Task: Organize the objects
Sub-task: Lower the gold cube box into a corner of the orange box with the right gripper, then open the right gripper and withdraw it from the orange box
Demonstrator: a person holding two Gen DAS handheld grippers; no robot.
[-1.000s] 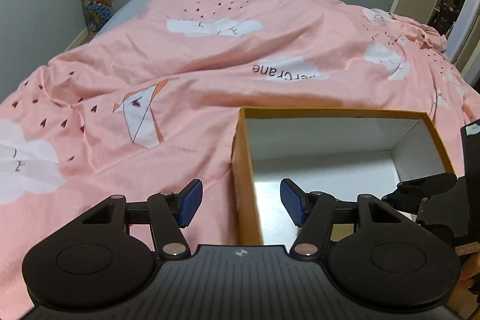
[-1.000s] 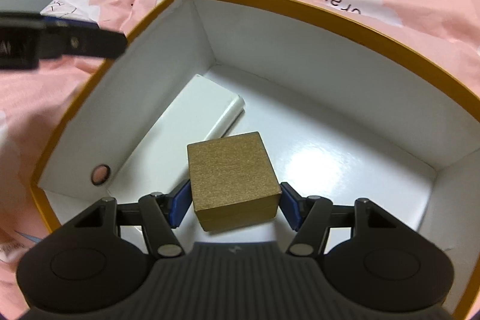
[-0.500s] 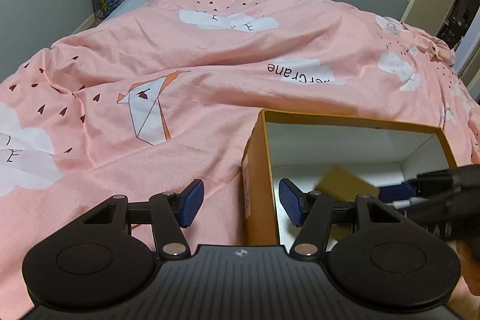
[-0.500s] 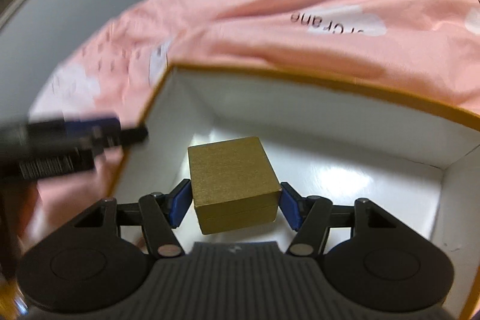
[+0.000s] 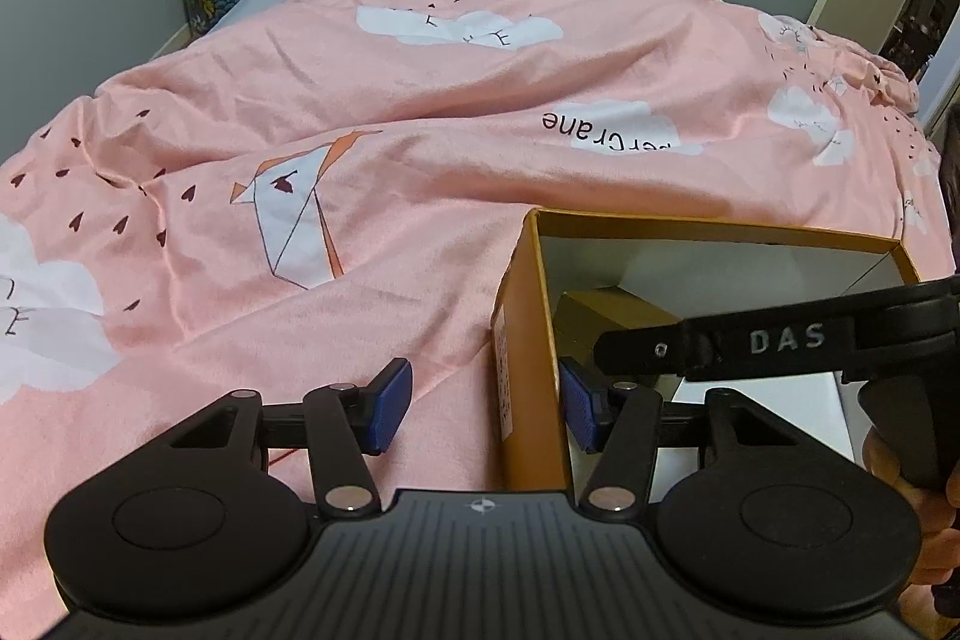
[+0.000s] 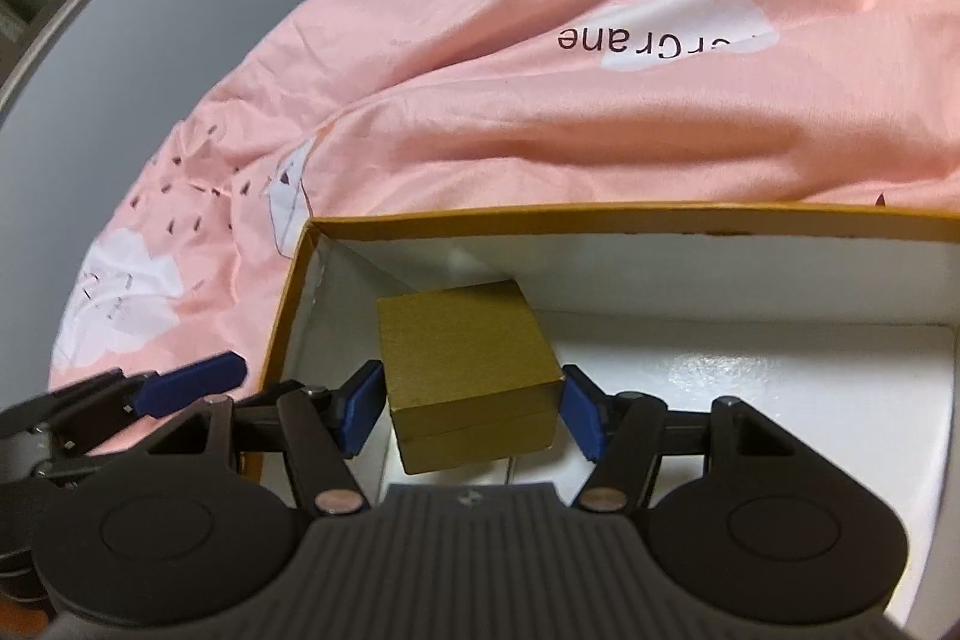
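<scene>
Right gripper (image 6: 471,415) clamped on gold box (image 6: 468,370), lower centre of frame, poised over open carton (image 6: 600,214) for stowing. Left gripper (image 5: 485,406) closing astride the carton wall (image 5: 528,340), lower centre, pads apart from it, apparently to steady it.

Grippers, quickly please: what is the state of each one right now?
Left gripper: open, its fingers either side of the orange box wall, having just been closing.
Right gripper: closed on the gold box.

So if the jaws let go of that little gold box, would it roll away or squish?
Probably neither. The gold box has flat faces and square corners, so it should sit still, not roll. Its sides look straight between the right gripper pads, so it seems stiff. A seam hints at a lid that might pop open.
</scene>
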